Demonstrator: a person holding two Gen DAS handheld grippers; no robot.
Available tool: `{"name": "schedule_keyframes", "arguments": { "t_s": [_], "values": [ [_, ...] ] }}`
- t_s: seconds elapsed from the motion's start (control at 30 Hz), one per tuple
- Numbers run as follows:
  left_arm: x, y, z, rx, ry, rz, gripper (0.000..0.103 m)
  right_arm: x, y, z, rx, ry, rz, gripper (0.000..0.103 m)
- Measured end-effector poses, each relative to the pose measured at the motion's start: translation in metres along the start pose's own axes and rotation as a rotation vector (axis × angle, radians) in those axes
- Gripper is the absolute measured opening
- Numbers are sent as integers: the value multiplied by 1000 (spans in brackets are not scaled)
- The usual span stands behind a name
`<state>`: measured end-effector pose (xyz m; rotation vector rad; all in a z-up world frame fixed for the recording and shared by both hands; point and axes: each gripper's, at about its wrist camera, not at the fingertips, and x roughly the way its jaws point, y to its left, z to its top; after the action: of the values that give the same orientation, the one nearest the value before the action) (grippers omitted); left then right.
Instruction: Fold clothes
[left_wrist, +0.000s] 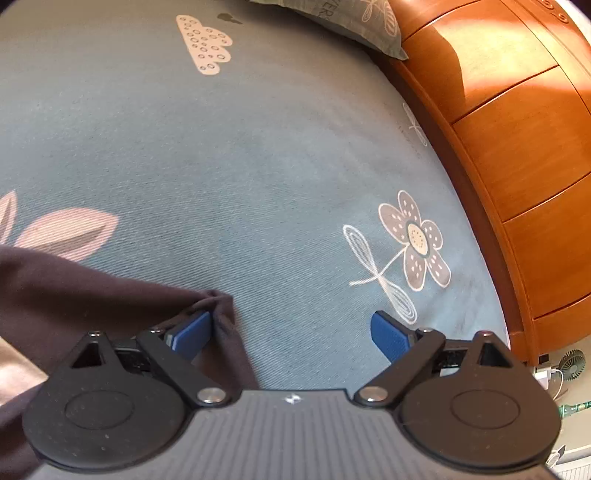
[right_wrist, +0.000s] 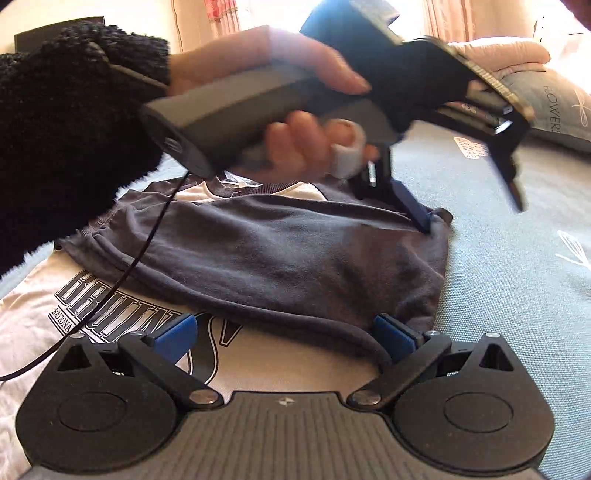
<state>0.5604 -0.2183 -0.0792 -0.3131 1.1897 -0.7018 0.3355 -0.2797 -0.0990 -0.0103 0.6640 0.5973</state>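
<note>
Left gripper (left_wrist: 291, 328): jaws spread wide, gripping nothing; one blue pad touches the corner of the dark sleeve (left_wrist: 110, 302).
Right gripper (right_wrist: 284, 338): jaws wide, holding nothing, poised low over the sweatshirt (right_wrist: 44, 317).
Sweatshirt: white with a dark printed logo, flat on the bed sheet (left_wrist: 258, 166); dark sleeve folded across its chest.
Hand (right_wrist: 280, 107): grips the left tool's handle above the garment.
Surroundings: pillow (left_wrist: 347, 22) and wooden drawers (left_wrist: 524, 140) beyond the sheet.

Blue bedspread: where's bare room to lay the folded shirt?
Free: the blue flower-print bedspread between the dark grey sleeve, the orange wooden dresser and the grey pillow. Crowded: the white printed sweatshirt under both claws.
</note>
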Motion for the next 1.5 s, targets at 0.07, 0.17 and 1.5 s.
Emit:
{"name": "schedule_keyframes", "arguments": {
  "t_s": [0.07,0.17,1.5],
  "values": [
    [-3,-7,-1,3,-18,-56,88,-1,-1,0,7,-3,6,103],
    [-16,-17,-4,43,-36,-27,88,-2,-1,-1,12,-6,10,103],
    [-96,73,-65,-135,-94,255,89,4,4,0,-12,2,-6,103]
  ]
}}
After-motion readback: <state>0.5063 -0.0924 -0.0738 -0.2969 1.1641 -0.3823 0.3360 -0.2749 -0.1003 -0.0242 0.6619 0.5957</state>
